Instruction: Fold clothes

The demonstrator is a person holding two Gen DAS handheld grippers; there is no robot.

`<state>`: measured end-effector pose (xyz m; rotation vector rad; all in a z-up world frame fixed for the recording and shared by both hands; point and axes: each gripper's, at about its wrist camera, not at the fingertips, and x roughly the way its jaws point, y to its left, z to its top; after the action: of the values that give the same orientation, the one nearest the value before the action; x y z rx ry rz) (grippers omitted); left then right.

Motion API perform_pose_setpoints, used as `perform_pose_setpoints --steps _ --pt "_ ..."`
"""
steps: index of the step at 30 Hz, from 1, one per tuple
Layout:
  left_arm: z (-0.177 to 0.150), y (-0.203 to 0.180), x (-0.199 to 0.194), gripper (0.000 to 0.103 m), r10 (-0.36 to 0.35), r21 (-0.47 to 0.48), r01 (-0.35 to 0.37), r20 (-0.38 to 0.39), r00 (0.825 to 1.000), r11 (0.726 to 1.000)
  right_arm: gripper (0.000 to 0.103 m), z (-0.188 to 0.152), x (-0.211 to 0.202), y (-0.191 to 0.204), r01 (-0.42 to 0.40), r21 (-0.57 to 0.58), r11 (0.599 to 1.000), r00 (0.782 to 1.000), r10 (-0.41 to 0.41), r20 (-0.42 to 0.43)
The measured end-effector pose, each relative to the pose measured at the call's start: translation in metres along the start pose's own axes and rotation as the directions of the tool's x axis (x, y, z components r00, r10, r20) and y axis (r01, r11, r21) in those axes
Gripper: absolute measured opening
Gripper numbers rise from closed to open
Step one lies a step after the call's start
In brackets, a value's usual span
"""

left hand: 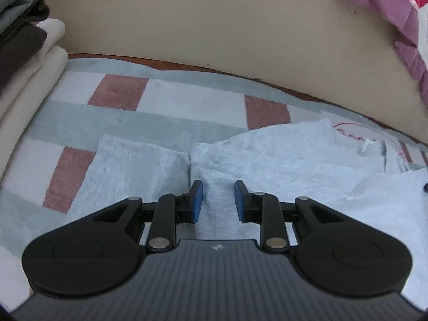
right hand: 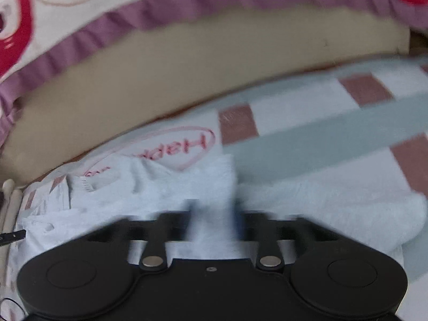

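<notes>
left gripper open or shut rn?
Open. The left gripper shows a clear gap between its blue pads, with the light blue garment visible between them, ungripped.

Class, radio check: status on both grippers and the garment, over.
Left gripper open over pale blue garment. Right gripper blurred, jaws apart, garment between. Folded stack lies apart, left.

Pale blue garment [right hand: 149, 187] — red print inside red oval outline [right hand: 184, 144], ahead and slightly left of right gripper [right hand: 214, 219]; letters upside down, legible part reads "Happ", rest covered by fold. Same print in left wrist view [left hand: 350, 131], ahead and right of left gripper [left hand: 218, 200] — too small to read. White neck tag [left hand: 367, 147]: unreadable.
</notes>
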<state>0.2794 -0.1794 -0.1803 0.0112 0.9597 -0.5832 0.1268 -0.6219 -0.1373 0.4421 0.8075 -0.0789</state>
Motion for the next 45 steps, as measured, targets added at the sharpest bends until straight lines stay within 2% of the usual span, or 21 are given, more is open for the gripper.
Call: perform_pose_setpoints --steps 3,7,9,12,13,15,16,17,19,22,23,24,26,28,32,35,38,39,40,41,45 --pt "-0.001 -0.001 -0.001 0.024 0.009 0.02 -0.009 0.004 1.0 1.0 0.005 0.003 -0.009 0.02 0.037 -0.09 0.995 0.998 -0.032 0.054" --pt "0.003 0.004 -0.009 0.022 0.01 0.014 -0.01 0.043 0.999 1.0 0.003 0.012 -0.026 0.032 0.094 -0.127 0.987 0.987 -0.075 0.143" --pt "0.002 0.009 -0.005 0.025 -0.021 -0.015 0.022 0.025 0.999 1.0 0.003 0.015 -0.029 0.031 0.111 -0.131 0.985 0.984 -0.091 0.151" --pt "-0.004 0.006 0.007 0.029 -0.009 0.001 0.009 -0.014 1.0 1.0 0.003 0.016 -0.025 0.029 0.133 -0.136 0.982 0.984 -0.115 0.132" --pt "-0.006 0.004 0.008 0.032 0.004 0.018 -0.004 -0.009 1.0 1.0 0.003 0.016 -0.022 0.028 0.144 -0.139 0.98 0.984 -0.128 0.121" --pt "-0.007 -0.001 0.01 0.08 0.044 0.037 -0.044 -0.007 0.999 0.998 0.003 0.014 -0.018 0.025 0.159 -0.138 0.978 0.984 -0.146 0.098" --pt "-0.008 -0.003 0.011 0.087 0.052 0.047 -0.052 -0.007 0.999 0.998 0.003 0.013 -0.017 0.023 0.162 -0.132 0.978 0.985 -0.151 0.089" --pt "-0.009 -0.005 0.011 0.087 0.056 0.057 -0.055 -0.005 0.998 0.997 0.003 0.012 -0.016 0.022 0.162 -0.128 0.979 0.985 -0.152 0.082" --pt "-0.012 -0.009 0.012 0.075 0.063 0.079 -0.062 -0.001 0.998 0.995 0.003 0.011 -0.015 0.018 0.152 -0.117 0.981 0.987 -0.143 0.075" --pt "-0.012 -0.018 0.008 0.04 0.067 0.129 -0.067 0.005 0.998 0.989 0.005 0.009 -0.013 0.012 0.107 -0.057 0.993 0.993 -0.103 0.056" --pt "-0.011 -0.021 0.005 0.018 0.062 0.14 -0.062 0.011 0.998 0.988 0.008 0.009 -0.012 0.007 0.078 -0.005 0.997 0.996 -0.078 0.043" --pt "-0.012 -0.025 0.0 0.011 0.068 0.154 -0.072 0.032 0.997 0.985 0.009 0.009 -0.011 0.004 0.052 0.039 0.998 0.998 -0.053 0.034" --pt "-0.014 -0.033 -0.012 0.004 0.087 0.185 -0.101 0.085 0.993 0.978 0.008 0.007 -0.009 0.0 0.005 0.103 0.995 1.0 -0.008 0.024" --pt "-0.018 -0.041 -0.021 0.004 0.079 0.233 -0.107 0.128 0.989 0.967 0.008 0.005 -0.007 0.0 0.002 0.107 0.994 1.0 -0.004 0.018" --pt "-0.019 -0.047 -0.02 0.004 0.047 0.259 -0.076 0.117 0.992 0.963 0.011 0.002 0.0 -0.001 0.046 0.097 0.994 0.999 -0.047 0.005" --pt "-0.016 -0.045 -0.012 0.008 0.048 0.236 -0.06 0.058 0.997 0.97 0.033 0.0 0.005 -0.002 0.025 0.104 0.994 1.0 -0.026 0.009" --pt "-0.022 -0.048 -0.01 0.01 0.104 0.279 -0.1 -0.001 0.995 0.955 0.036 -0.004 0.007 0.005 0.029 0.059 0.998 0.999 -0.031 0.024" --pt "-0.025 -0.05 -0.01 0.01 0.125 0.301 -0.115 -0.013 0.992 0.947 0.033 -0.005 0.007 0.009 0.038 0.025 0.999 0.999 -0.038 0.033" --pt "-0.027 -0.052 -0.013 0.01 0.133 0.325 -0.125 -0.001 0.991 0.938 0.01 -0.006 0.006 0.013 0.046 -0.013 0.999 0.998 -0.046 0.05" --pt "-0.027 -0.055 -0.015 0.01 0.118 0.347 -0.113 0.009 0.993 0.931 0.005 -0.007 0.004 0.017 0.056 -0.054 0.997 0.996 -0.052 0.077" --pt "-0.032 -0.07 -0.016 0.006 0.058 0.456 -0.066 0.031 0.998 0.887 0.004 -0.002 -0.001 0.027 0.126 -0.088 0.988 0.984 -0.113 0.14"
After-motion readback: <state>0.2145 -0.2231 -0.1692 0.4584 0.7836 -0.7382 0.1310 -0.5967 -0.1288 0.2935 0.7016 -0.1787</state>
